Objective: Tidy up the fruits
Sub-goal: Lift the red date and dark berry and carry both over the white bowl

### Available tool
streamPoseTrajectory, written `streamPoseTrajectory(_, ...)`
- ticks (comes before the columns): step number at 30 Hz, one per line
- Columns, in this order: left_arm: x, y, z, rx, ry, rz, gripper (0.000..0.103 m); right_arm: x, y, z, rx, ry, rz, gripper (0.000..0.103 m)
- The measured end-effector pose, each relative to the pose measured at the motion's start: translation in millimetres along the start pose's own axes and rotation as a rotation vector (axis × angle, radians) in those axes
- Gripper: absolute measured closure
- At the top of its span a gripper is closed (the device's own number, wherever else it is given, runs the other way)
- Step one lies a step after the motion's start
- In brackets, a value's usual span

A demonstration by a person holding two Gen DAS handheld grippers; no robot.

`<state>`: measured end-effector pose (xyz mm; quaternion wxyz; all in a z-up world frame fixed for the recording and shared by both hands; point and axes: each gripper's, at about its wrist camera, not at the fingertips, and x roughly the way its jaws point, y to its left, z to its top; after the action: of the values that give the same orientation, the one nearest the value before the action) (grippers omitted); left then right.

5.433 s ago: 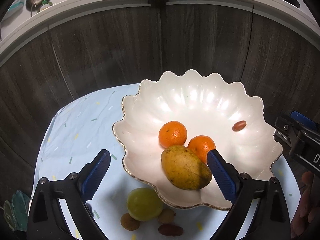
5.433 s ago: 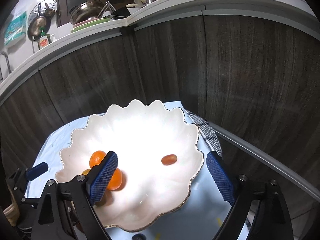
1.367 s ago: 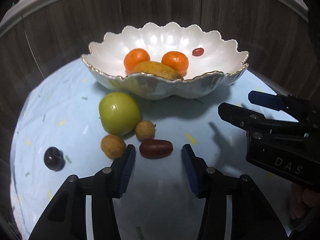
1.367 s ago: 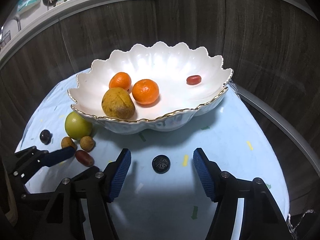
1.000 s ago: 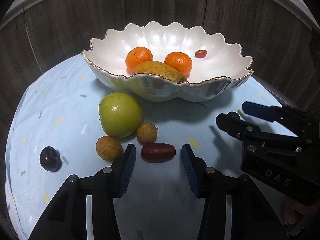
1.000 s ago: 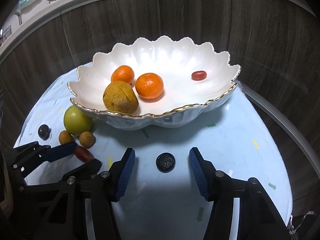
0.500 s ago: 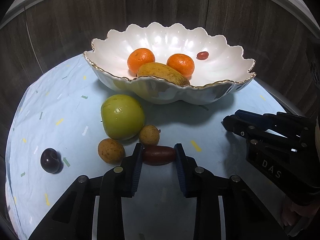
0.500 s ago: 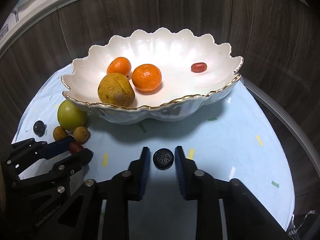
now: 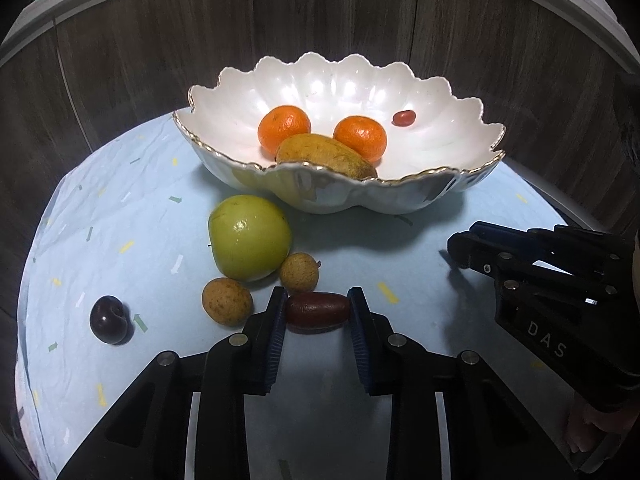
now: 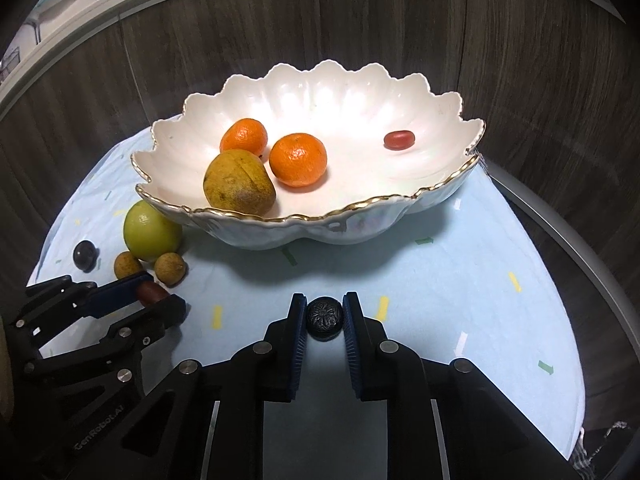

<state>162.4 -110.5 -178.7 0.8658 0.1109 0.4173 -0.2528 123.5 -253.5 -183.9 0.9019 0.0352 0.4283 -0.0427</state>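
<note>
It was a home kitchen: a pale countertop edge (image 10: 80, 36) ran above dark wood-grain cabinet panels (image 10: 208, 60), and a white scalloped gold-rimmed fruit bowl (image 10: 400, 200) sat on a light-blue confetti-print tablecloth (image 10: 460, 280).

We see the bowl (image 10: 432, 196) at the back of the cloth (image 10: 460, 280), two oranges (image 10: 298, 159) and a mango (image 10: 239, 189) in it; an apple (image 9: 249, 237) lies before it, left.

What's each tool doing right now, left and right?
Left tool: closed on the dark red oblong fruit, on the cloth.
Right tool: closed on the small black patterned ball, on the cloth.
</note>
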Motion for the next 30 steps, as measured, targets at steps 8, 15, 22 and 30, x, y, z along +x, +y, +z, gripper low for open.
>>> streamPoseTrajectory(8, -10.7, -0.9, -0.1, -0.003, -0.022, -0.001, 0.073, -13.8, 2.9, 2.1, -0.012, -0.031, -0.001, 0.083)
streamPoseTrajectory(15, -18.6, -1.2, 0.7, -0.01, -0.04, 0.008, 0.073, -26.8, 5.3, 6.4, -0.019, -0.066, -0.004, 0.083)
streamPoseTrajectory(22, -31.5, 0.9, 3.7, -0.028, -0.058, 0.015, 0.073, -41.5, 5.5, 11.7, -0.021, -0.104, 0.001, 0.083)
streamPoseTrajectory(30, -52.0, 6.6, 15.4, -0.07, -0.083, 0.031, 0.073, -63.8, 9.8, 23.2, -0.021, -0.162, 0.019, 0.083)
